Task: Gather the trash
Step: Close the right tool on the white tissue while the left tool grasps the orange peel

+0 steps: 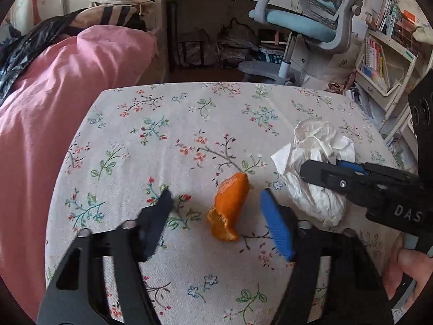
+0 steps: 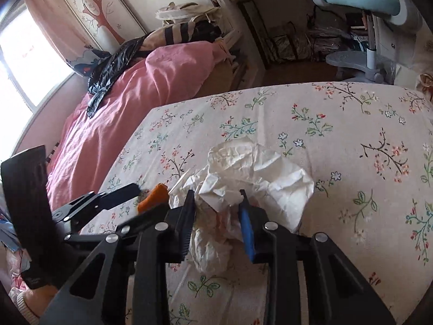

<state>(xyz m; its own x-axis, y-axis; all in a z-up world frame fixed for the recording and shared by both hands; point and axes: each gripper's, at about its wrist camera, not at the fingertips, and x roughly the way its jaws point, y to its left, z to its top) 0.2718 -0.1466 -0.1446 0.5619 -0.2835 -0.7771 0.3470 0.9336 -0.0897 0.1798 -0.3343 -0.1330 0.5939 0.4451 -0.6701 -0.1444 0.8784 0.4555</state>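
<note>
Evidently 2 pieces of trash are being taken at once, 1 per hand. The left tongs point(image 1: 216, 211) are standing partly open around the orange peel point(image 1: 228, 208), which is lying on the floral table point(image 1: 162, 135); neither pad is touching it, and gaps are showing on both sides. The right tongs point(image 2: 216, 205) are sitting narrow, their pads pressing into the crumpled white tissue point(image 2: 251, 173), which is lying just beside the peel; its bulk is spilling beyond both fingers, probably because the wad is too wide to enclose whole. Both tools are angling down so the pads meet the trash near the cloth. The 2 tongs are working close together, so lifting straight up looks safest. Open cloth is stretching ahead to the far edge, with a pink bed point(image 1: 54, 94) lying left.
</note>
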